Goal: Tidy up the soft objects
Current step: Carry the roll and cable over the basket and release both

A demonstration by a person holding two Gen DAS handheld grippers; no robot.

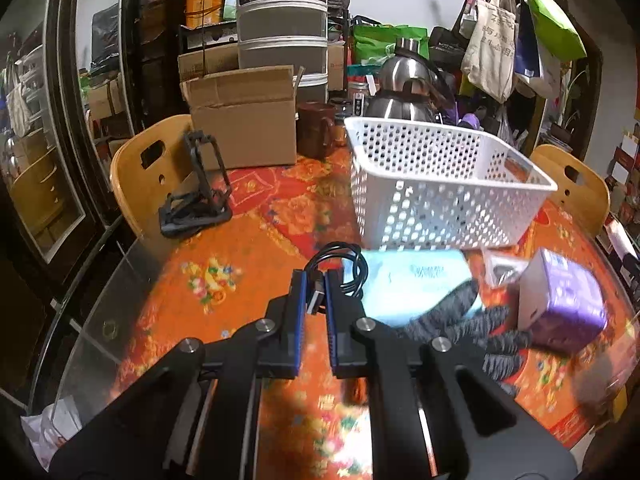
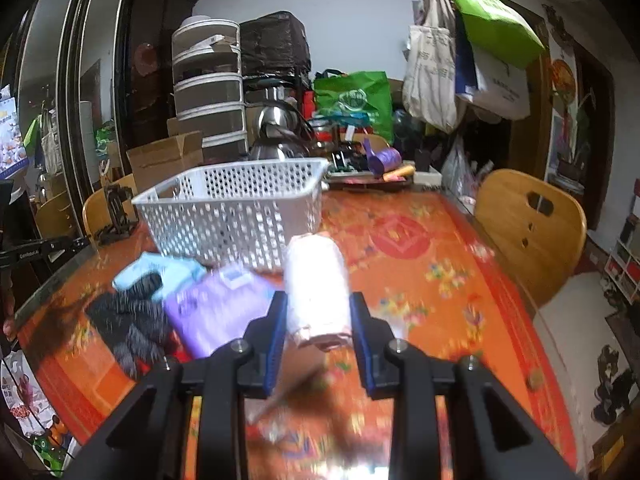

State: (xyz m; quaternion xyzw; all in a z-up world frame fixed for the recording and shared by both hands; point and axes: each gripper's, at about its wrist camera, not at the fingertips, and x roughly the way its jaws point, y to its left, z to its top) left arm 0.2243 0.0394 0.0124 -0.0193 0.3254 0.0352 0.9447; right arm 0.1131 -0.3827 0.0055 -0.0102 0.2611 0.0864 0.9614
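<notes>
Gripping, left wrist view: left gripper (image 1: 316, 280) is pinched nearly closed on the plug of a coiled black cable (image 1: 344, 268), held above the table (image 1: 240, 280).
Risk, cable: loops dangle loose and could snag the white basket (image 1: 440, 184) rim.
Right wrist view: right gripper (image 2: 318, 308) clamps a pale pink roll (image 2: 316, 288) between its fingers, near the basket (image 2: 232, 208).
Risk, roll: soft body, may squeeze out or sag and slip.
Left on the table: striped gloves (image 2: 128, 320), purple pack (image 2: 216, 304), blue pack (image 2: 168, 268).

Both rigs look the same: the left hand-held gripper (image 1: 316, 292) and right hand-held gripper (image 2: 318, 320) are matte black angular linkage frames, blue ribbed pads lining the fingers, round silver screws dotting the joints just behind them.
</notes>
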